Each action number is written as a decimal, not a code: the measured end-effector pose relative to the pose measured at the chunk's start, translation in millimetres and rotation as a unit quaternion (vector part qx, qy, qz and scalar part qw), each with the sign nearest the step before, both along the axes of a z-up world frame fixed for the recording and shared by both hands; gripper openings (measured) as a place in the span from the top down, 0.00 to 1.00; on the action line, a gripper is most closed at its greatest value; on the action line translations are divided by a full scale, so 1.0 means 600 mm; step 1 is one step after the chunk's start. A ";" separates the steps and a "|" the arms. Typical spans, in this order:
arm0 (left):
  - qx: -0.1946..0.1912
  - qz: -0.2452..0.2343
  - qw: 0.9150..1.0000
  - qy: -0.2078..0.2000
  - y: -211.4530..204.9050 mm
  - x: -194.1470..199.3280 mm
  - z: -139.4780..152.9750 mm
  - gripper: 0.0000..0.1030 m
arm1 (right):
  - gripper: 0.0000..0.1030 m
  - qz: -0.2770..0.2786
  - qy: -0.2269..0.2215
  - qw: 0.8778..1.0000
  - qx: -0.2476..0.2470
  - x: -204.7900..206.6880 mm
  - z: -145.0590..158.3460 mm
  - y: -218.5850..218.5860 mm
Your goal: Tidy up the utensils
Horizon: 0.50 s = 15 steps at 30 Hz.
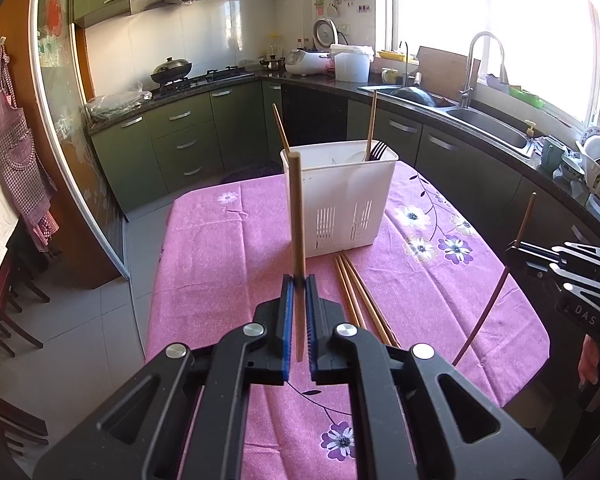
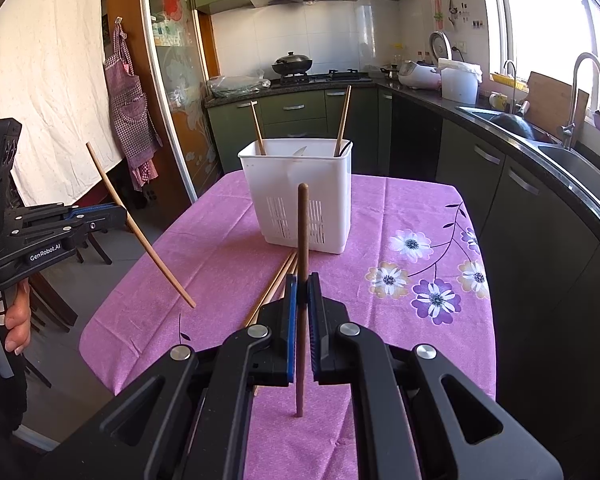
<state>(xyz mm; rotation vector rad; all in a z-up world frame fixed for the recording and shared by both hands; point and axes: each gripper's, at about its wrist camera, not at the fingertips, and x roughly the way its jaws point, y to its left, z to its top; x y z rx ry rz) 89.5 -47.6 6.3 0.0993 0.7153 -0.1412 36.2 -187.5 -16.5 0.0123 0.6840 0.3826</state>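
Chopsticks were the job here, and each set of tongs was clamped on one: the left gripper (image 1: 299, 280) pinched a pale chopstick (image 1: 297, 216) held nearly upright, and the right gripper (image 2: 302, 280) pinched a darker chopstick (image 2: 302, 240) the same way, both raised above the near part of the table (image 1: 204, 248). Just beyond the tongs, a few loose chopsticks (image 1: 358, 296) lay on the pink cloth, their far ends close to the foot of the white holder (image 1: 340, 196), which stood toward the table's far edge with two chopsticks and a fork already in it. The step in hand looked like carrying; next, each stick would need lifting over the holder's rim, tipping end-down, then letting go.
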 end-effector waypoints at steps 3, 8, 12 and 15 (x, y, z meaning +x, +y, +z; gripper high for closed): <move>-0.002 -0.005 1.000 0.000 -0.004 0.012 0.017 0.94 | 0.94 0.003 0.003 1.000 0.005 0.004 -0.001 -0.004; -0.022 -0.023 0.999 0.002 -0.009 0.038 0.065 0.95 | 0.94 0.012 0.008 1.000 0.005 0.014 -0.002 -0.005; -0.029 -0.025 0.999 -0.021 -0.014 0.066 0.126 0.95 | 0.94 0.013 0.009 1.000 0.010 0.020 -0.005 -0.011; -0.031 -0.026 0.998 -0.040 -0.022 0.089 0.172 0.95 | 0.94 0.011 0.011 1.000 0.016 0.024 -0.008 -0.020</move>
